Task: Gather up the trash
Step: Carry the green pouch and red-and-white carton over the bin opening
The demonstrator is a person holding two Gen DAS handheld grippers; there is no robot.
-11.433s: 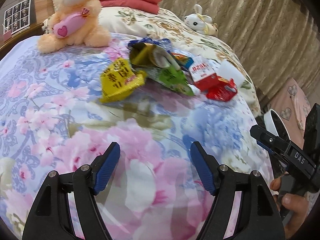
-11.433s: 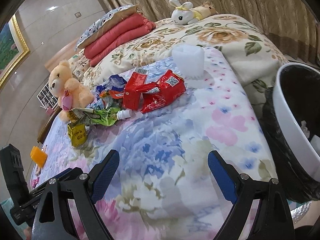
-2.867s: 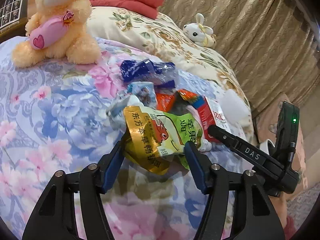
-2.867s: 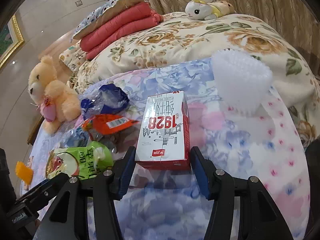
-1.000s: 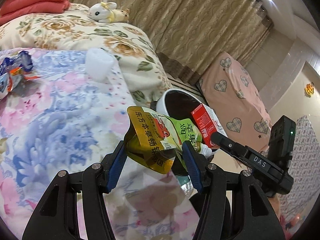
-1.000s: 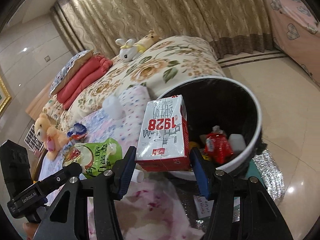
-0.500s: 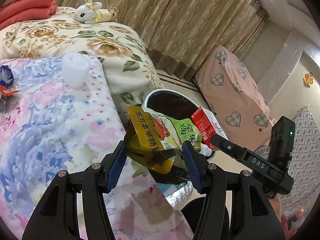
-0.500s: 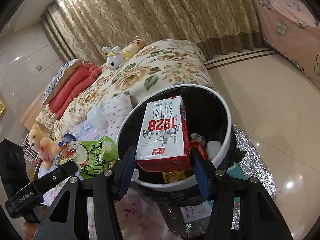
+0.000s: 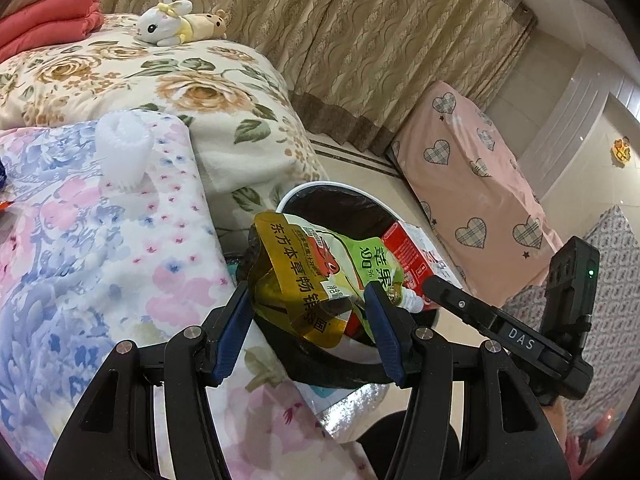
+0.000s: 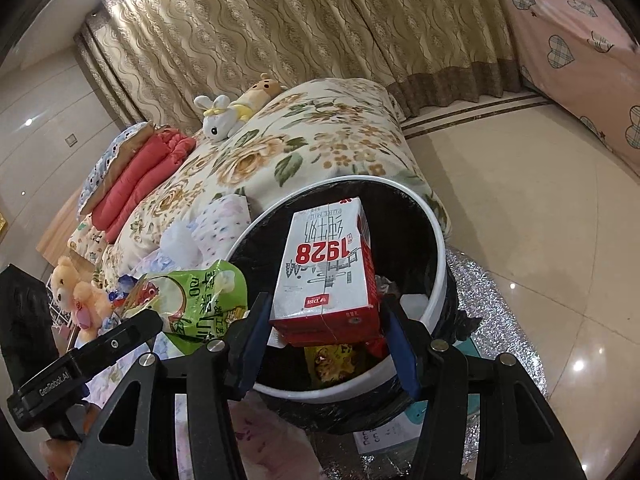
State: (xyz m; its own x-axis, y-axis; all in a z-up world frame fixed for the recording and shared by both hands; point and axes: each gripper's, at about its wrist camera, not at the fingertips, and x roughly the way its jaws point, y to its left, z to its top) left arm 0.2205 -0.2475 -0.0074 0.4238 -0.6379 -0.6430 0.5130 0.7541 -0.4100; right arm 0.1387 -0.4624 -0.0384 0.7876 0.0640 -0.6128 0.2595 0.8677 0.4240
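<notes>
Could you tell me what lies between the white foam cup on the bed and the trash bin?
Only bare floral bedding lies between the foam cup and the trash bin, per the left wrist view.

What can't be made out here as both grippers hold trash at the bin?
- Bin contents: right wrist view, mostly hidden behind the milk carton.
- Juice pouch bottom edge: left wrist view, crumpled between the fingers.
- Paper under the bin: right wrist view, print cut off.

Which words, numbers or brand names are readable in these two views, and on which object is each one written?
"1928" and "PURE MILK": milk carton held in the right gripper.
"100%": green juice pouch held in the left gripper; its Chinese print is too uncertain to quote.
"DAS": right gripper's side bar.
"GenRobot.AI": left gripper's side bar.
Paper under the bin: unreadable.
</notes>
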